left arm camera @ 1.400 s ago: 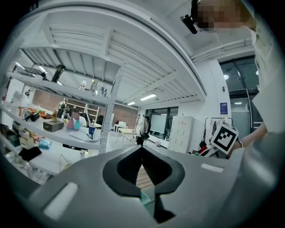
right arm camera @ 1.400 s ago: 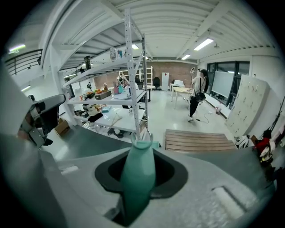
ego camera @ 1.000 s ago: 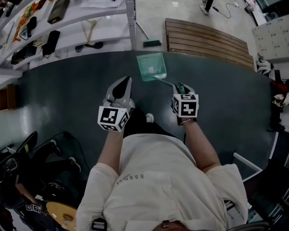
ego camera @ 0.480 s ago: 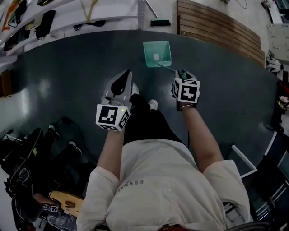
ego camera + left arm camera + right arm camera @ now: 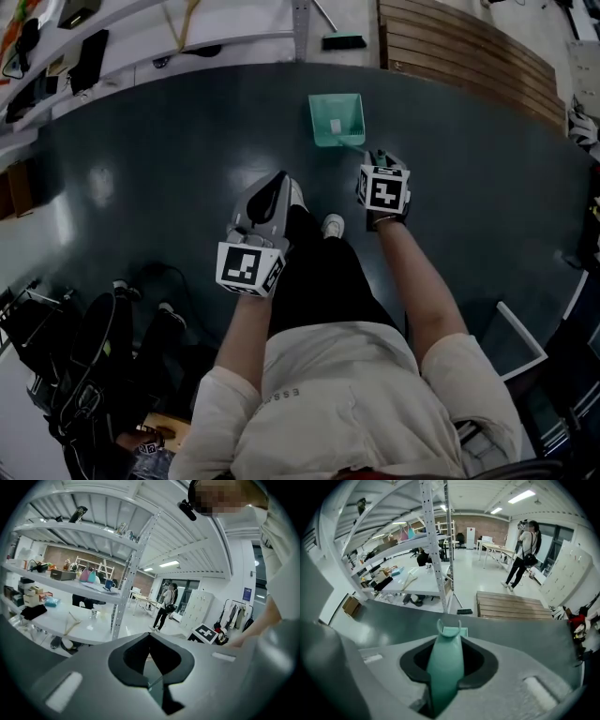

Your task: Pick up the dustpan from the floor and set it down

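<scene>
A teal dustpan [image 5: 337, 120] lies out over the dark floor [image 5: 159, 169], pan end away from me; whether it touches the floor I cannot tell. My right gripper [image 5: 376, 157] is shut on its handle [image 5: 445, 667], which runs up between the jaws in the right gripper view, with the pan's edge [image 5: 454, 631] just past them. My left gripper [image 5: 278, 178] hangs to the left above my shoes, its jaws together with nothing in them. In the left gripper view the left gripper [image 5: 150, 641] points toward the shelves.
A white shelf rack [image 5: 187, 42] runs along the far edge of the dark floor, with a green brush head [image 5: 344, 40] by its post. A wooden slatted platform [image 5: 469, 47] lies at the back right. A white frame [image 5: 521, 330] stands at the right, dark equipment [image 5: 75, 356] at the lower left.
Both grippers have sunk toward the floor. The dustpan came down with the right gripper, still held by its handle, and its pan now points straight away from me.
</scene>
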Motion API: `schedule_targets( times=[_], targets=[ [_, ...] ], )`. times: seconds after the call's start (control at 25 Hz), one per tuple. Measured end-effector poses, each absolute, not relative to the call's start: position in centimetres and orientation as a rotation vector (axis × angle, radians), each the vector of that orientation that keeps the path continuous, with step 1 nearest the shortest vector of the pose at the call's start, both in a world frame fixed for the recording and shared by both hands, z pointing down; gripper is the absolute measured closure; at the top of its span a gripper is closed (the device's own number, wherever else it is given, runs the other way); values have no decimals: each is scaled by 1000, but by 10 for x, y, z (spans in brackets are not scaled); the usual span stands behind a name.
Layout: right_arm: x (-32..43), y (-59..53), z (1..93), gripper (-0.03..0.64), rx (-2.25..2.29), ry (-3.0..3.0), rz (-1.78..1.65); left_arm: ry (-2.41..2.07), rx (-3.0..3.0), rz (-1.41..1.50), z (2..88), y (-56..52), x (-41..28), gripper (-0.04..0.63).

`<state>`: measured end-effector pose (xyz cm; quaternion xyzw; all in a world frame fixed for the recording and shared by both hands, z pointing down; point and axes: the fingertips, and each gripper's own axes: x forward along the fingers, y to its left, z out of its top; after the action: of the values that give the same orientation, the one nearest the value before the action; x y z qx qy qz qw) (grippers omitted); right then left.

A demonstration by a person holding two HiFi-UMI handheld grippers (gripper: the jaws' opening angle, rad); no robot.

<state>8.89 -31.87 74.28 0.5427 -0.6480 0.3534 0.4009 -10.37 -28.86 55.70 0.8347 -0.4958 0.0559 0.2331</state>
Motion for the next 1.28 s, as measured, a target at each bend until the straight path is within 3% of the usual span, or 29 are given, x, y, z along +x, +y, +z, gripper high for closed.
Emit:
schedule_targets(
  times=[0.4,0.6,0.84,1.0,1.28],
  targets=[
    [68,-312,768,537,1324,-1619,944,-1389,2249,163,578,-307,-122,586],
    [57,-297,765,383,1254,-1666,1047,-1426,2237,176,574,-301,-127,586],
    [66,-299,687,371,1324,-1846,891,-1460,2280,142,536,-299,-115,586],
    [83,-301,604,410,1457,-1991,615,-1429,2332,124,507,-287,-94,586],
    [115,-271,467,622,1680,-2291,405,-1440,2398,7,423,-245,-57,586]
  ],
)
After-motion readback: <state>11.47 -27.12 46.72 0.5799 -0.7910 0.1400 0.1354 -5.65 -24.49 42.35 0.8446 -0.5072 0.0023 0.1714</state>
